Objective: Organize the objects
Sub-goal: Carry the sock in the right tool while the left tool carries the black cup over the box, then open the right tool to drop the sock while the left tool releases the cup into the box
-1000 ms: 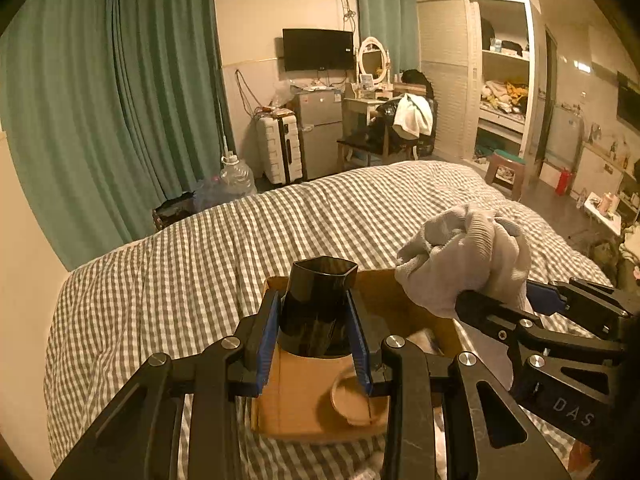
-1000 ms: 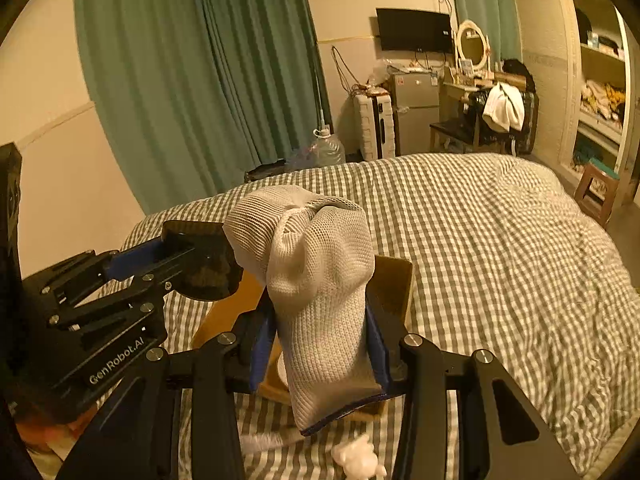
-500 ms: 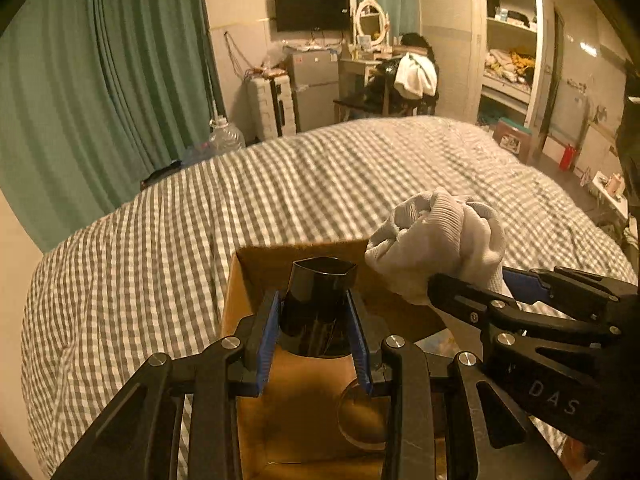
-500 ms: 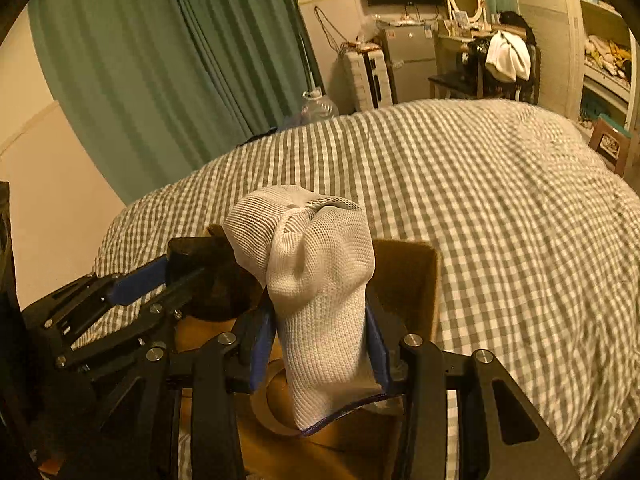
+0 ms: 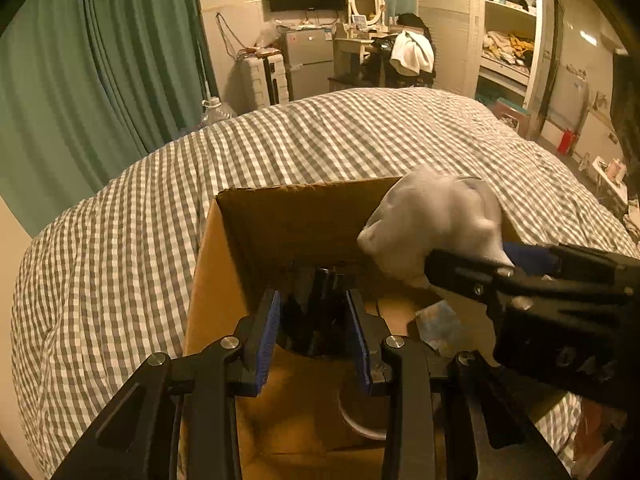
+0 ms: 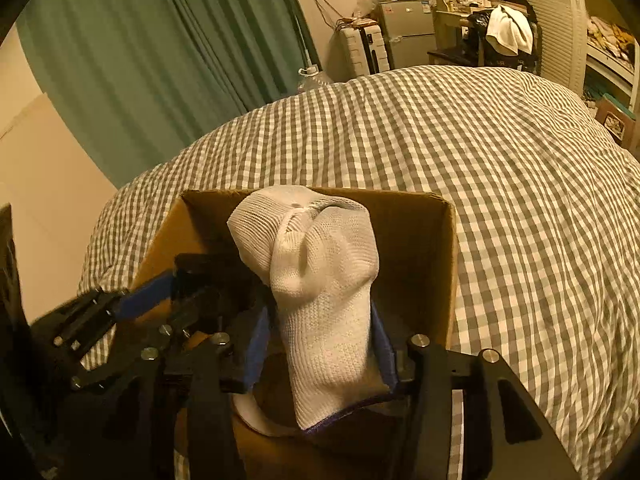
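Observation:
An open cardboard box (image 5: 304,220) stands on the bed. My left gripper (image 5: 314,300) is low inside it, shut on a black cup (image 5: 320,280) that is held upright near the far wall. My right gripper (image 6: 320,312) hangs over the box's right half with a white knitted sock (image 6: 312,248) upright between its blue pads. Its jaws are opening, and a dark gap shows beside the sock on the left. In the left wrist view the sock (image 5: 436,224) looks blurred above the right gripper (image 5: 472,258). The left gripper (image 6: 180,284) sits just left of the sock.
A tape roll (image 5: 360,420) and a pale bluish packet (image 5: 440,320) lie on the box floor. The bed's grey checked cover (image 5: 120,260) spreads all round. Green curtains (image 5: 100,80), a suitcase (image 5: 264,80), a fridge and a wardrobe stand beyond the bed.
Both grippers have sunk from above the box down into it, the cup dropping below the rim. The right jaws have spread wider apart around the sock.

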Motion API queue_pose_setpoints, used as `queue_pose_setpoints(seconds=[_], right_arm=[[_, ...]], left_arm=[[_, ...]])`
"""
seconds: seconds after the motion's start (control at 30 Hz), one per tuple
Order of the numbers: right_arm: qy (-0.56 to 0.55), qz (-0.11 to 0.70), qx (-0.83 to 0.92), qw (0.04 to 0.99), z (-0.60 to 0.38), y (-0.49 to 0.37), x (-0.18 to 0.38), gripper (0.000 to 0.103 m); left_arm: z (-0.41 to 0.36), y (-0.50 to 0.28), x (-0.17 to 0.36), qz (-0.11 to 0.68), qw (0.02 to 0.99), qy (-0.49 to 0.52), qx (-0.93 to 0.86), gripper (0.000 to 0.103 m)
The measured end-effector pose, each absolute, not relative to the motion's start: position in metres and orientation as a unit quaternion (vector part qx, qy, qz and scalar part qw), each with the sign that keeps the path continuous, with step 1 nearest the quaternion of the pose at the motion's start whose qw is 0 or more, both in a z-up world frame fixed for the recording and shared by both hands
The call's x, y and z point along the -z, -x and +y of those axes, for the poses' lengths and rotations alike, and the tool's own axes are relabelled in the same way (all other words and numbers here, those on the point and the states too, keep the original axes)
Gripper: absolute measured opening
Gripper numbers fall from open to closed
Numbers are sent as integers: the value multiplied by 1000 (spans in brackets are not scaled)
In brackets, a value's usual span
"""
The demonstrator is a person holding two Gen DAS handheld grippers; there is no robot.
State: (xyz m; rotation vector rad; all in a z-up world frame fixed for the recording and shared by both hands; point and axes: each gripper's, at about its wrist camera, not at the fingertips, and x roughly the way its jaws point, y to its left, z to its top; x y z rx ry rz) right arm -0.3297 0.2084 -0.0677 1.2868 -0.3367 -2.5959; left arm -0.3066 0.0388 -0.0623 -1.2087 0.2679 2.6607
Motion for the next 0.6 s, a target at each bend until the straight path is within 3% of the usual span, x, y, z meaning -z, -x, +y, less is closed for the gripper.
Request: queue_pose_setpoints(seconds=[0.1,0.17,0.27,0.37,0.6], right_arm=[[-420,-136,889,118,213,322,55,68],[-405,-140,896,116,216,314,41,71],[-385,-134,907,108,220,300,18,75],[-371,-123,915,98,225,284,-2,78],[-335,-98,935,71,238,232,-53,78]], left_arm=[[40,296,50,98,106,400,-905,44],[37,288,42,96,109,396,-907,60],[32,277,25,86,104,391,-910,75],[24,265,6,73,96,382,-916,84],[7,229,-48,48,84,344,-934,95]])
